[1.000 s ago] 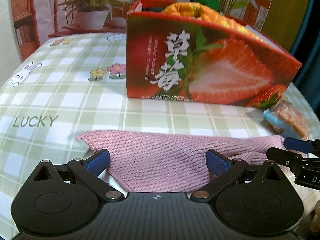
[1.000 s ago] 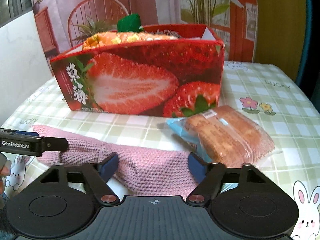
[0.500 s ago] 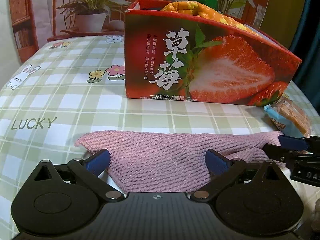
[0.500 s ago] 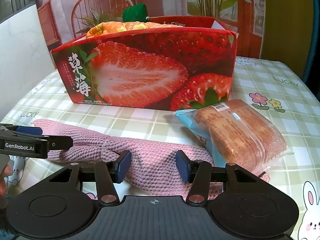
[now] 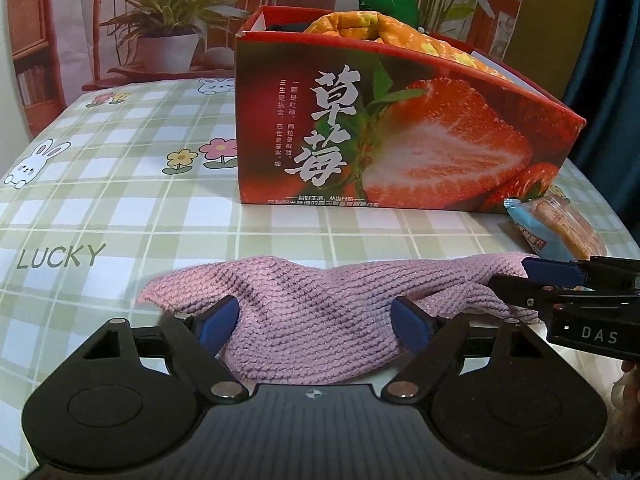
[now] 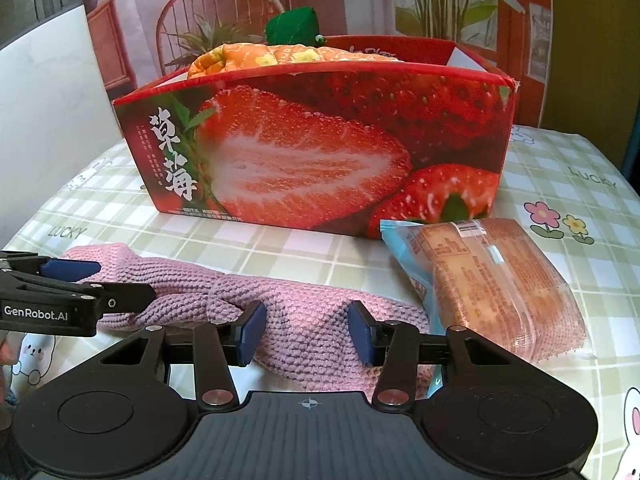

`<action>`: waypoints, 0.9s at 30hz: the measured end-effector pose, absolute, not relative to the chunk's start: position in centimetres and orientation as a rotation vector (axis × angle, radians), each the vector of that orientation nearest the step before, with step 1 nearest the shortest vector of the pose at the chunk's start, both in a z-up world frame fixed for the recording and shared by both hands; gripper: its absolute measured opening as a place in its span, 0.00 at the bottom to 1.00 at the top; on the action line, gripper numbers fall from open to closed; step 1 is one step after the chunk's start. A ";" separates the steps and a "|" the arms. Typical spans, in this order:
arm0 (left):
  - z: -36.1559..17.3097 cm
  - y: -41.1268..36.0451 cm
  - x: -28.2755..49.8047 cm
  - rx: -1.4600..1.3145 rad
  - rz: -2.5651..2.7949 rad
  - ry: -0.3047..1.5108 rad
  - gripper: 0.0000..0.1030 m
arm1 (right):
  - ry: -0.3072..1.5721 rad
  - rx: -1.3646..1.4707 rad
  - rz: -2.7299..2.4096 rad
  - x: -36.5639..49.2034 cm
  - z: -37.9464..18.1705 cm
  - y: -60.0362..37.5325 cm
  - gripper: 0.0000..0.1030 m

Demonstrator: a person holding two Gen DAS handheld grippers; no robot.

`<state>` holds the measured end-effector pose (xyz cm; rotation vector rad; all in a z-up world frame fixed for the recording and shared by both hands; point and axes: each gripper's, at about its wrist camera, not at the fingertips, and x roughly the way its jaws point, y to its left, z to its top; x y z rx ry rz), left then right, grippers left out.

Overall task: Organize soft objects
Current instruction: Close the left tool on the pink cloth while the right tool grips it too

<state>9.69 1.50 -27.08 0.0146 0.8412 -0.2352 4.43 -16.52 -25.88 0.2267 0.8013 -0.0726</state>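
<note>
Surface: checked green tablecloth [image 5: 120, 208] w/ bunnies, flowers, "LUCKY" print; potted plant [image 5: 168, 36] and chair behind
Box: strawberry carton [image 6: 320, 152] upright mid-table, orange plush [image 6: 280, 56] w/ green leaf top already inside, poking above rim
Cloth: pink knit cloth [image 5: 320, 300] flat in front of box, bunched between both tools
L gripper [image 5: 316, 320]: jaws apart, just been closing, cloth between pads [image 5: 218, 318] but not visibly pinched yet
R gripper [image 6: 306, 332]: jaws narrower, just been closing, cloth between; looks near contact, no firm clamp seen
Snack: wrapped bread pack [image 6: 492, 280] touching cloth's right end, just beside R pad
Risk 1: uneven closing, one end lifts first, cloth sags or slips out
Risk 2: thin top-layer pinch only, knit slides out on lift
Risk 3: R jaw snags wrapper, drags pack along
Risk 4: box already full, cloth may hang over rim
</note>
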 end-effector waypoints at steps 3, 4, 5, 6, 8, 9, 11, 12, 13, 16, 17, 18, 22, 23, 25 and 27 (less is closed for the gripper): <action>-27.1 1.5 9.5 0.024 -0.241 0.838 0.82 | 0.798 0.225 -0.067 4.2 -25.8 -16.6 0.42; -27.2 1.6 9.5 0.025 -0.244 0.836 0.82 | 0.796 0.228 -0.066 4.1 -25.8 -16.7 0.43; -27.2 1.7 9.4 0.025 -0.245 0.835 0.82 | 0.794 0.232 -0.066 4.0 -25.7 -16.7 0.43; -27.2 1.7 9.4 0.026 -0.247 0.834 0.81 | 0.791 0.232 -0.066 3.8 -25.6 -16.8 0.43; -27.2 1.7 9.4 0.020 -0.249 0.839 0.79 | 0.787 0.230 -0.076 3.5 -25.5 -17.0 0.45; -27.1 1.7 9.4 0.018 -0.252 0.839 0.78 | 0.786 0.230 -0.084 3.4 -25.4 -17.1 0.46; -27.1 1.7 9.4 0.017 -0.258 0.840 0.77 | 0.792 0.235 -0.100 3.2 -25.5 -17.3 0.47; -27.1 1.8 9.4 0.018 -0.261 0.839 0.77 | 0.796 0.235 -0.103 3.1 -25.5 -17.3 0.47; -27.1 1.8 9.3 0.021 -0.264 0.837 0.77 | 0.799 0.234 -0.103 3.1 -25.6 -17.3 0.47; -27.1 1.9 9.3 0.022 -0.268 0.835 0.76 | 0.804 0.220 -0.102 3.2 -25.7 -17.1 0.48; -27.1 1.9 9.4 0.019 -0.270 0.834 0.76 | 0.803 0.216 -0.102 3.1 -25.8 -17.0 0.49; -27.2 2.0 9.3 0.016 -0.272 0.833 0.76 | 0.802 0.215 -0.101 3.1 -25.8 -17.0 0.49; -27.2 2.0 9.2 0.016 -0.271 0.829 0.76 | 0.798 0.217 -0.094 3.0 -26.0 -17.0 0.49; -27.2 2.0 9.2 0.016 -0.276 0.830 0.76 | 0.797 0.215 -0.091 3.0 -26.0 -16.9 0.49; -27.2 1.8 9.2 0.019 -0.285 0.830 0.75 | 0.795 0.213 -0.088 3.1 -26.0 -16.8 0.48; -27.2 1.4 9.1 0.030 -0.296 0.829 0.75 | 0.794 0.213 -0.083 3.2 -26.0 -16.8 0.46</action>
